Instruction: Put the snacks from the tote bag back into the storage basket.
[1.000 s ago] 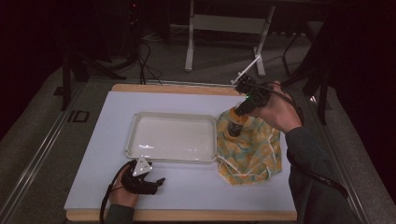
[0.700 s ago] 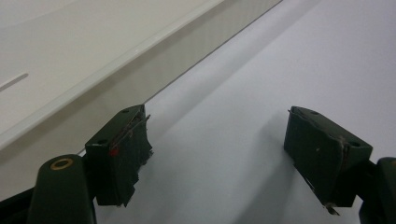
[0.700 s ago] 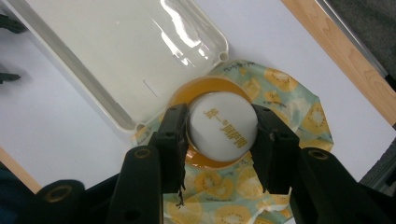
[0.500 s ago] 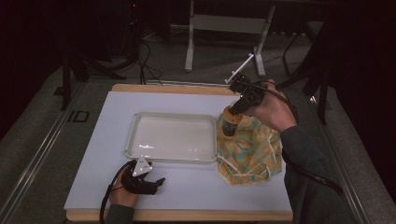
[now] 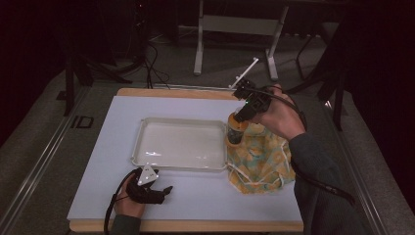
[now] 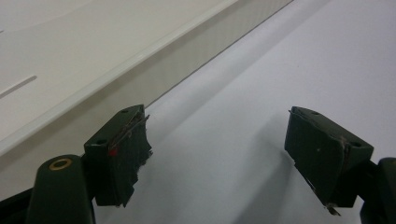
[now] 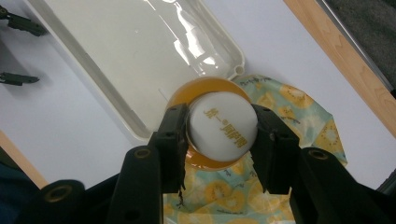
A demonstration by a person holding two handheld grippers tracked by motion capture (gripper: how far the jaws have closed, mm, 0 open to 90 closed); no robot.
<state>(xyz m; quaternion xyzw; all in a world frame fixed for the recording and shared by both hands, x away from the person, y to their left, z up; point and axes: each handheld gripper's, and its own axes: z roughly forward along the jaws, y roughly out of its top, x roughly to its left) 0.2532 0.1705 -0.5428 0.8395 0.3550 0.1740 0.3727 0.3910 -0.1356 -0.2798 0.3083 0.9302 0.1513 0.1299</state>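
Right claw (image 7: 219, 135) grips bottle (image 7: 223, 127) by its white cap, above cloth (image 5: 262, 159) beside tray (image 5: 142, 142). Left claw (image 6: 219, 154) released, resting on table (image 5: 215, 193).

The high view is looking dim and soft; overhead glare is streaking the tray (image 7: 140, 56) toward 12 o'clock.

**Camera placement**

The table (image 5: 195, 196) is viewed from above and in front, at a distance. The tray (image 6: 93, 70) wall is seen close up, low and level, from the left gripper view. The tray (image 7: 116, 60) is looked down on steeply from the right gripper view.
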